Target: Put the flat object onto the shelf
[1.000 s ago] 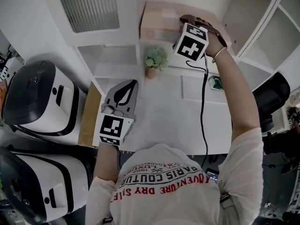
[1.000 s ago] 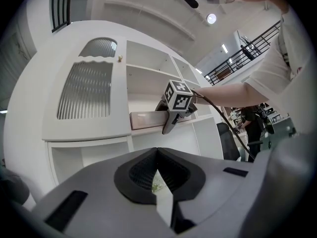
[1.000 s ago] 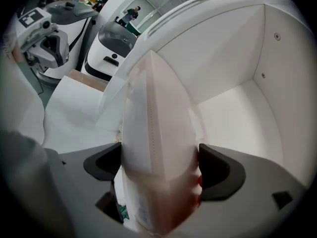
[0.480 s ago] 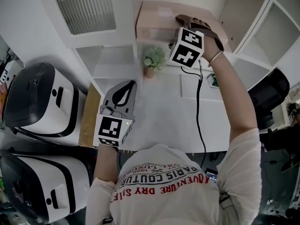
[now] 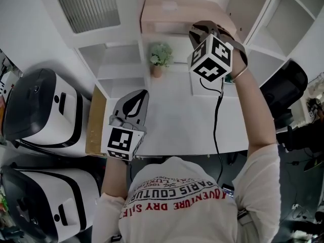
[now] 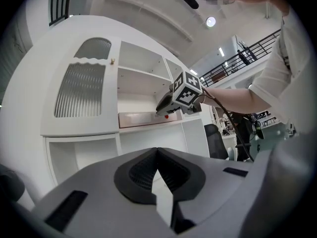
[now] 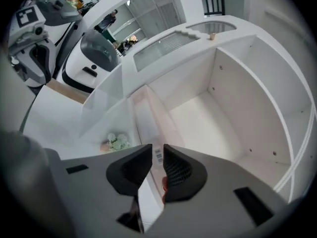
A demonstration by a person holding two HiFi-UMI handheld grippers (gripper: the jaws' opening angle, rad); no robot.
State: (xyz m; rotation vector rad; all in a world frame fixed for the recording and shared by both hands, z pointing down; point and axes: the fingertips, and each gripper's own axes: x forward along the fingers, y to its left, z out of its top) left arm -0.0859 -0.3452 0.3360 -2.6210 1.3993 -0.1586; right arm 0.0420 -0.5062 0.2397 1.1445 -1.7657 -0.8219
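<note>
The flat pink box (image 5: 172, 14) lies on a shelf of the white cabinet (image 5: 121, 59); it also shows as a thin pink slab (image 6: 141, 119) in the left gripper view. My right gripper (image 5: 198, 30) hovers just in front of the box's right part. Its jaws are closing, and a narrow gap still shows at the right gripper (image 7: 157, 155). The box (image 7: 148, 118) stretches away beyond the tips and no pad presses on it. My left gripper (image 5: 136, 97) rests low over the white table (image 5: 177, 115), shut and empty, its tips meeting in its own view (image 6: 157, 152).
A small potted plant (image 5: 160, 59) stands on the table under the shelf. Two white-and-black machines (image 5: 43, 108) sit at the left beside a wooden board (image 5: 96, 123). A black chair (image 5: 283, 90) is at the right. Open shelf bays (image 7: 223, 113) lie right of the box.
The right gripper has drawn back from the box, rightward and toward me, leaving the box on the shelf. The left gripper has hardly moved.
</note>
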